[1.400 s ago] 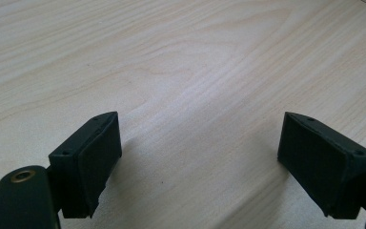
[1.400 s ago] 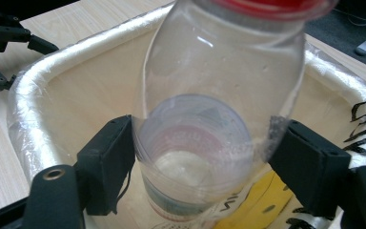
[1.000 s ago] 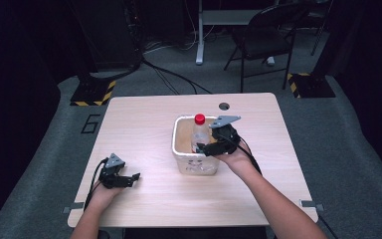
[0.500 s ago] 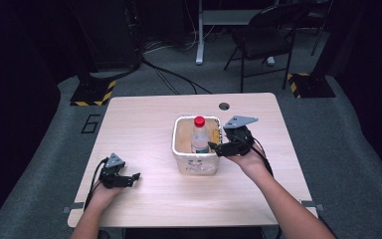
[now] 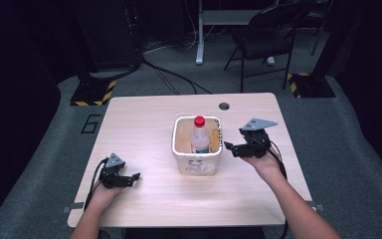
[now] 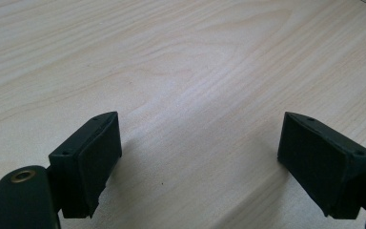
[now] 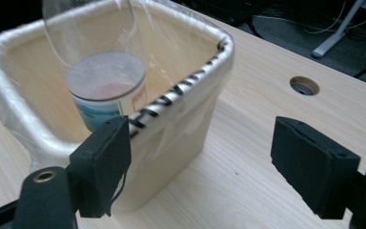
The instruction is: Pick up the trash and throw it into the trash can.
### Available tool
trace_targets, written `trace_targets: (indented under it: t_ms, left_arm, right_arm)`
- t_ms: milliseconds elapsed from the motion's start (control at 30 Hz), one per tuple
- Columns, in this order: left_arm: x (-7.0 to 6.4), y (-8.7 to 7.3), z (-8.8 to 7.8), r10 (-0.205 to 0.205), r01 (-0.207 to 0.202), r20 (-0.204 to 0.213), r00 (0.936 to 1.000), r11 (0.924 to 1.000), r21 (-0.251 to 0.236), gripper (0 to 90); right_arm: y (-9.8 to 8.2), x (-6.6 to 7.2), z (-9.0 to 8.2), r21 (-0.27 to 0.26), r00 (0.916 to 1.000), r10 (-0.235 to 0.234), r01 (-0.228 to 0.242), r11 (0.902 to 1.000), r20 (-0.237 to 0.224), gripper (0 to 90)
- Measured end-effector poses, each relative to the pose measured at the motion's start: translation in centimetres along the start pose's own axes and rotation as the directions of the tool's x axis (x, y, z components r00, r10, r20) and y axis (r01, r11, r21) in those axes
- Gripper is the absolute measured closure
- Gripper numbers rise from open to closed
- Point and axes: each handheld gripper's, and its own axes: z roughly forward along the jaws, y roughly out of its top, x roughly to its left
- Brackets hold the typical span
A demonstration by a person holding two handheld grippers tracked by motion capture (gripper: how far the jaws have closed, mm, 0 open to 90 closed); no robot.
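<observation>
Work in hand: putting a plastic water bottle (image 5: pixel 199 137) with a red cap into the small white bin (image 5: pixel 181 149) lined with a clear bag, in the middle of the wooden table (image 5: pixel 149 119).
Done so far: the bottle stands upright inside the bin, against the wall on the side of the right gripper, cap above the rim; no gripper touches it.
Left to do: judging from this, little; the right hand probably only needs to come clear of the bin.
Right gripper (image 5: pixel 230 148): just beside the bin's outer wall, not touching it. Its jaws stand apart with nothing between them, though they have just been closing a little.
Left gripper (image 5: pixel 135 177): resting low near the table's front left corner, well apart from the bin; jaws open and empty.
High view gives: the whole layout, the red cap, and both hands.
Right gripper view gives: the bottle's blue label (image 7: pixel 97 112) and the striped cord (image 7: pixel 181 90) on the bin's rim.
Left gripper view gives: bare wood between wide pads (image 6: pixel 93 160).
</observation>
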Motion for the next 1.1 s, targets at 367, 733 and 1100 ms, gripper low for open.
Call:
trace_targets:
  t_ms: [367,733,1100]
  left_arm:
    - [0.0,0.0,0.0,0.0,0.0,0.0,1.0,1.0,0.0,14.6]
    - [0.0,0.0,0.0,0.0,0.0,0.0,1.0,1.0,0.0,14.6]
    - [0.0,0.0,0.0,0.0,0.0,0.0,1.0,1.0,0.0,14.6]
  right_arm:
    - [-2.1,-0.7,-0.4,0.011,0.9997,0.01,-0.011,0.9999,0.023,21.8]
    - [-4.9,-0.7,0.1,0.035,0.9987,0.037,-0.038,0.9987,0.036,22.6]
    - [-7.4,-1.1,0.6,0.06,0.9964,0.059,-0.062,0.9962,0.061,23.1]
